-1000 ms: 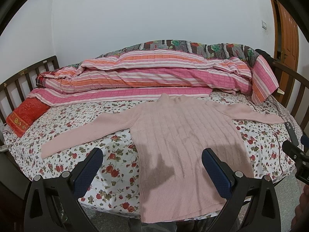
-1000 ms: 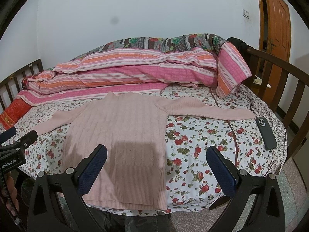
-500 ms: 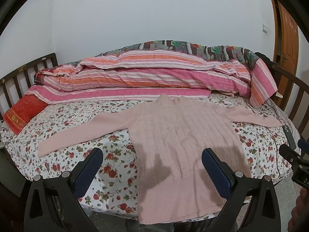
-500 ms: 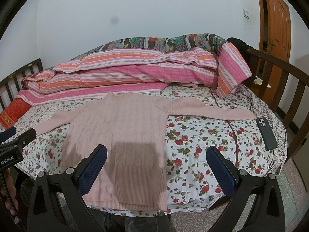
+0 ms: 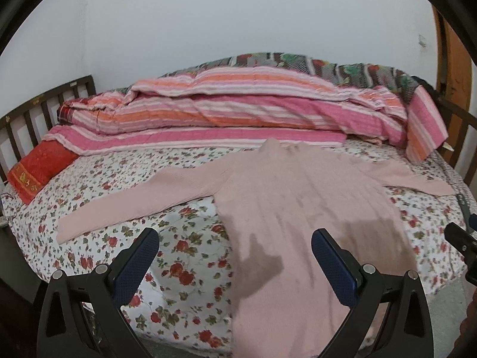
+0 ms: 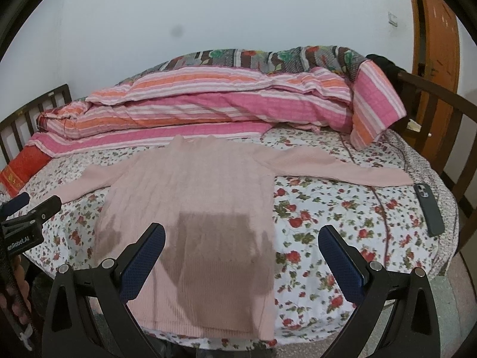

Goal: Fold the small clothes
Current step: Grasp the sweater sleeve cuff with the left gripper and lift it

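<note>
A pale pink knit sweater lies flat on the flowered bed sheet, both sleeves spread out to the sides, its hem at the near edge of the bed. It also shows in the right wrist view. My left gripper is open and empty, held above the near bed edge over the sweater's left side. My right gripper is open and empty above the sweater's lower right part. The left gripper also shows at the left edge of the right wrist view.
A pile of striped pink quilts lies along the far side of the bed. A red cushion sits at the far left. A dark phone lies near the right sleeve's end. Dark wooden rails and an orange door stand at the right.
The left wrist view has shifted left and a little closer, so the sweater sits further right in it. The right gripper has barely moved. The sweater lies unchanged.
</note>
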`<state>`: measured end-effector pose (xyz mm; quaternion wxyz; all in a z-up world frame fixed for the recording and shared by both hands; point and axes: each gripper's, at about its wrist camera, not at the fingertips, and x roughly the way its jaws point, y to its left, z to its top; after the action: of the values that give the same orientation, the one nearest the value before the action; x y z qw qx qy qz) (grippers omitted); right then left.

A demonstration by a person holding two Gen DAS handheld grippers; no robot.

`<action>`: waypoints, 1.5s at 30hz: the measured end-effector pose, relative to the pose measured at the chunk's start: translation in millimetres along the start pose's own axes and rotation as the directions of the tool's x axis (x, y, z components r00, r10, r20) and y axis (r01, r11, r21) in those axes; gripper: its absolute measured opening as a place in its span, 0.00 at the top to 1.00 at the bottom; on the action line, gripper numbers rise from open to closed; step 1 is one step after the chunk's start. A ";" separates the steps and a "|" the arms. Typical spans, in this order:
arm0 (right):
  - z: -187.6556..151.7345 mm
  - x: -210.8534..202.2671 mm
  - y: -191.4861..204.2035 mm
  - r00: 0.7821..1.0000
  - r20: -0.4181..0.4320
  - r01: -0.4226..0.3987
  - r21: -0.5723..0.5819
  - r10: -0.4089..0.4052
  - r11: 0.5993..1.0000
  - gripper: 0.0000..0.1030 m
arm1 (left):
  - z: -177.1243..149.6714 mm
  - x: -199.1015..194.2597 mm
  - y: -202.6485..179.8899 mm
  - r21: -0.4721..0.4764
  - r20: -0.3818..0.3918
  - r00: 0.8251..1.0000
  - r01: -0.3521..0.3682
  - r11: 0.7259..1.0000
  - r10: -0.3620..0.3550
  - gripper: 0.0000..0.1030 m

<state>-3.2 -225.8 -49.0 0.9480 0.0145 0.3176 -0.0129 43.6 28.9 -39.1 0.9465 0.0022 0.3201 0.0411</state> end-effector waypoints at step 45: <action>-6.4 156.9 -18.9 0.982 -0.132 -0.137 0.017 0.138 0.990 0.12 | -1.2 140.5 289.2 -0.562 0.003 0.985 -0.142 0.815 0.174 0.93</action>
<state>117.6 -246.9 -149.0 0.9234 0.0411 0.3781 0.0523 132.0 328.2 -116.4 0.9071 -0.2474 0.2671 0.2113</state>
